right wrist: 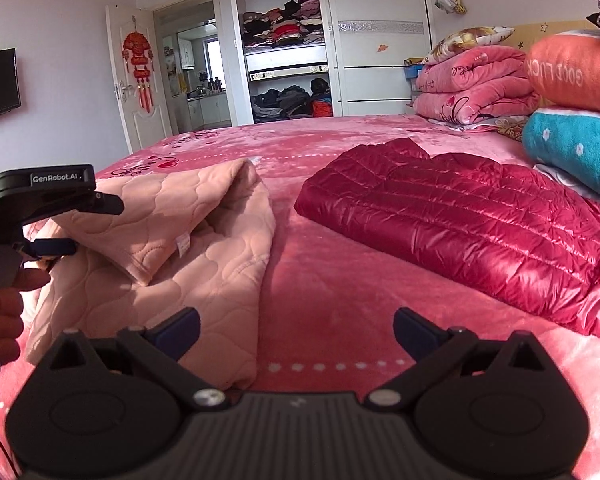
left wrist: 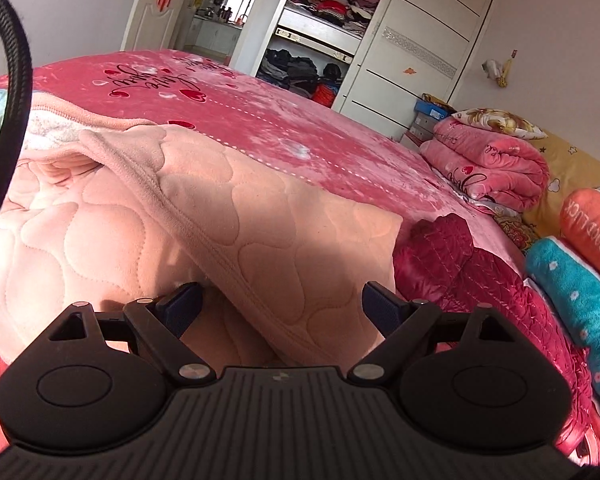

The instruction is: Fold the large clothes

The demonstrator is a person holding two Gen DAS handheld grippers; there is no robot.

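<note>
A pink quilted garment (left wrist: 228,216) lies crumpled on the pink bed cover (left wrist: 268,120), with one layer folded over itself. My left gripper (left wrist: 282,308) hovers open right over it, and a stitched fold edge runs between its blue fingertips. In the right wrist view the same garment (right wrist: 172,248) lies at the left, with the left gripper (right wrist: 84,224) held by a hand (right wrist: 4,312) above its left part. My right gripper (right wrist: 296,330) is open over the bare bed cover (right wrist: 340,288). Its left fingertip (right wrist: 176,330) is at the garment's right edge.
A folded dark red puffer jacket (right wrist: 460,232) lies on the bed to the right. Folded pink blankets (right wrist: 472,88), a teal pillow (right wrist: 576,152) and an orange pillow (right wrist: 572,68) are stacked at the bed's head. An open wardrobe (right wrist: 288,60) stands beyond the bed.
</note>
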